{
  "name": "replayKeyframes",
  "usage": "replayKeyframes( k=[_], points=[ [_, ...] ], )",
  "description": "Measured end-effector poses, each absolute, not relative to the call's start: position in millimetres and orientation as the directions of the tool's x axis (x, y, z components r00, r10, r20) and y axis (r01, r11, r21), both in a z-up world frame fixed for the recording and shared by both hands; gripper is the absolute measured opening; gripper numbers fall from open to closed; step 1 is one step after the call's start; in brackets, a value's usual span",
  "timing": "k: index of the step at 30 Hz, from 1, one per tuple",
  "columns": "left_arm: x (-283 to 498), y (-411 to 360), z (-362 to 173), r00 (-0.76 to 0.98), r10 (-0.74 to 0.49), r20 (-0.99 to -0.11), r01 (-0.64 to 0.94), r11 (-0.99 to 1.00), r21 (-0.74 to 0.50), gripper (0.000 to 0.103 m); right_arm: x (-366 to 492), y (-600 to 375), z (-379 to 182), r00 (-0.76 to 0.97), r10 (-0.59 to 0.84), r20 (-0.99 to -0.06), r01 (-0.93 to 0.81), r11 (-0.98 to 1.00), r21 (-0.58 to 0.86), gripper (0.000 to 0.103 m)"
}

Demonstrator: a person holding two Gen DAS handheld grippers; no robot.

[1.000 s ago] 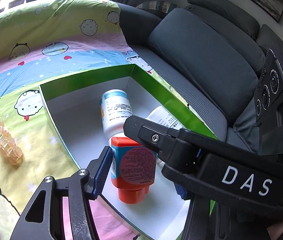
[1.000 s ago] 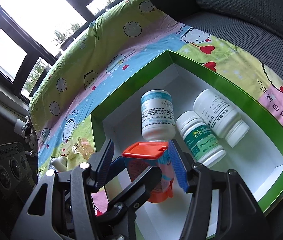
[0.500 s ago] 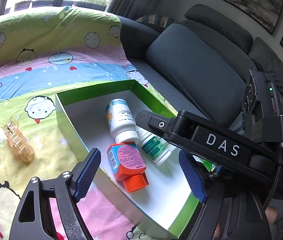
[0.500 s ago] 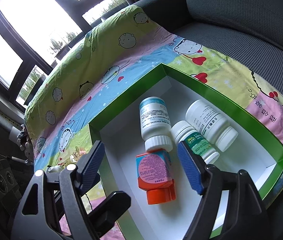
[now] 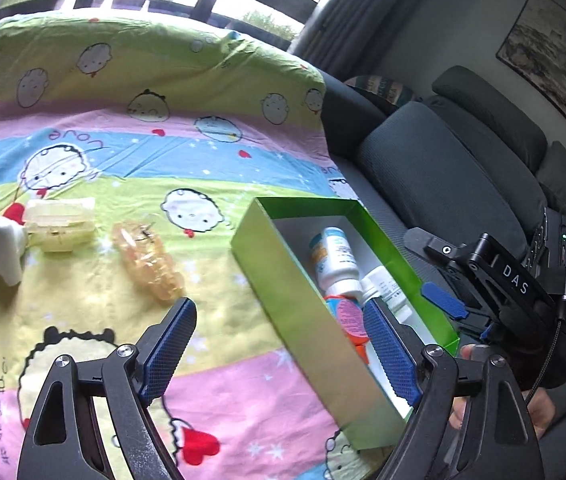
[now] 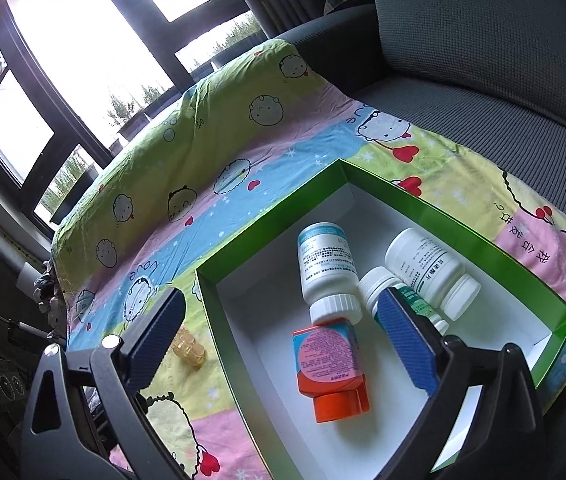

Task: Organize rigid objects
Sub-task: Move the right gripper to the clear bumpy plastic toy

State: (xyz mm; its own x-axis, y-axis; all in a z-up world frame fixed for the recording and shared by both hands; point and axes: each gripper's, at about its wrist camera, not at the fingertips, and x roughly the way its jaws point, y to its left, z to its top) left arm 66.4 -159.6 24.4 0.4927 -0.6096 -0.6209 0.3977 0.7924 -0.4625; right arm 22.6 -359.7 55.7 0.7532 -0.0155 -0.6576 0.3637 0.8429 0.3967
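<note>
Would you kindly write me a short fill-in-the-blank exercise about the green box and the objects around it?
1. The number of bottles lying inside the green box is ____.
2. The cap of the orange bottle is coloured ____.
3. The amber hair clip lies ____ the box, on the cartoon sheet.
4. The right gripper, its jaws opening, holds ____.

Missing words: four; orange; outside; nothing

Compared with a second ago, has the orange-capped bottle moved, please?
Yes. The orange-capped bottle left the right gripper fingers and now lies on the green box floor below the blue-labelled bottle.
</note>
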Motion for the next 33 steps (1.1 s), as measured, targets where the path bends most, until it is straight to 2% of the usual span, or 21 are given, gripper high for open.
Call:
replayKeyframes(
  k=[6, 11, 12, 13, 15, 18, 24, 33],
  points=[
    [66.9, -102.9, 21.5, 0.532, -0.554, -0.640, 0.327, 0.832, -0.448, 0.086, 27.5, -347.1, 57.0, 0.753, -0.021, -0.658, 0.344, 0.864, 0.367, 0.097],
    [64.2, -50.4, 16.3, 0.592, -0.439, -0.676, 0.231, 0.896, -0.379, 0.086, 33.2, -337.8, 55.4, 0.746, -0.025, -0.666, 0.335, 0.878, 0.342, 0.097],
    [63.8, -40.7, 13.5, 0.597, -0.432, -0.676, 0.214, 0.898, -0.384, 0.087, 34.2, -335.3, 54.6, 0.743, -0.026, -0.669, 0.333, 0.881, 0.336, 0.097],
    [63.1, -30.3, 9.7, 0.600, -0.429, -0.675, 0.197, 0.897, -0.395, 0.093, 35.2, -332.7, 53.7, 0.740, -0.027, -0.672, 0.331, 0.885, 0.328, 0.097],
    [60.6, -11.9, -1.0, 0.616, -0.421, -0.666, 0.148, 0.892, -0.427, 0.099, 39.0, -327.2, 51.4, 0.730, -0.029, -0.683, 0.323, 0.895, 0.307, 0.097],
    [59.1, 8.6, -19.4, 0.627, -0.416, -0.659, 0.092, 0.879, -0.467, 0.099, 43.4, -318.6, 48.8, 0.719, -0.031, -0.694, 0.312, 0.907, 0.282, 0.097],
    [58.8, 24.1, -30.4, 0.671, -0.358, -0.649, 0.047, 0.894, -0.445, 0.099, 48.8, -293.7, 49.8, 0.727, -0.028, -0.687, 0.259, 0.937, 0.236, 0.097],
    [65.8, 26.7, -43.3, 0.658, -0.310, -0.686, -0.012, 0.907, -0.421, 0.099, 73.1, -227.5, 47.4, 0.707, 0.141, -0.693, 0.003, 0.979, 0.202, 0.097]
  ],
)
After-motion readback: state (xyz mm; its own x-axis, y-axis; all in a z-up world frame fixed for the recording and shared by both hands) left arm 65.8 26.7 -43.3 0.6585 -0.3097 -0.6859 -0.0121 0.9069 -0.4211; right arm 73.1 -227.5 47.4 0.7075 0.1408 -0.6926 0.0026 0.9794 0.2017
